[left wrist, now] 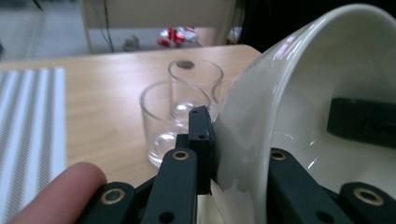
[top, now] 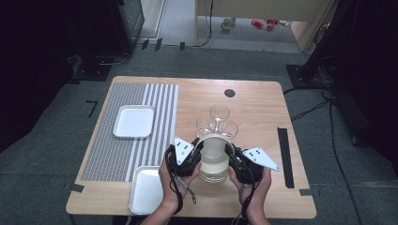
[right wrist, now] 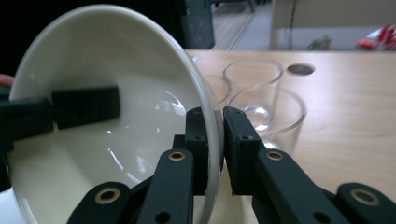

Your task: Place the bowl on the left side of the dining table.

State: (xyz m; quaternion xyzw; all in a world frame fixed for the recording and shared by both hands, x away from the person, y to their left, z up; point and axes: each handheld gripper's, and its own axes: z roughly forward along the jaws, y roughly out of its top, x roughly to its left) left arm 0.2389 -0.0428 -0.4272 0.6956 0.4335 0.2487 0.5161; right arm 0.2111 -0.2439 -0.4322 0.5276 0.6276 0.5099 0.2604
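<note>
The white bowl [right wrist: 116, 135] sits close in front of the right gripper's camera, tilted so its glossy inside faces the lens. In the high view the bowl [top: 215, 157] is at the near middle of the table [top: 253, 112], held between both grippers above what looks like a stack of more bowls, though the stack is hard to make out. The right gripper [right wrist: 214, 140] has its fingers narrowed onto the bowl's rim, one inside and one outside the wall. The left gripper [left wrist: 233, 154] pinches the opposite rim the same way, one finger [left wrist: 201, 140] lying against the outer wall.

The bowl looks like glazed ceramic: stiff, smooth, probably slippery and fairly heavy, and it would chip if knocked. The thin rim is the only sensible place to hold it, and gripping opposite sides should keep it from swinging. The glaze gives little friction, so the pinch needs to be firm and the motion slow.

Just beyond the bowl stand three clear drinking glasses [top: 217, 123], cylindrical, thin-walled and close enough to be struck. Left of the bowl lies a grey-and-white striped mat [top: 159, 117] carrying a shallow white rectangular tray [top: 134, 121]; a second tray [top: 148, 190] is at the bowl's near left. A black strip [top: 285, 157] lies to its right on the pale wood.
</note>
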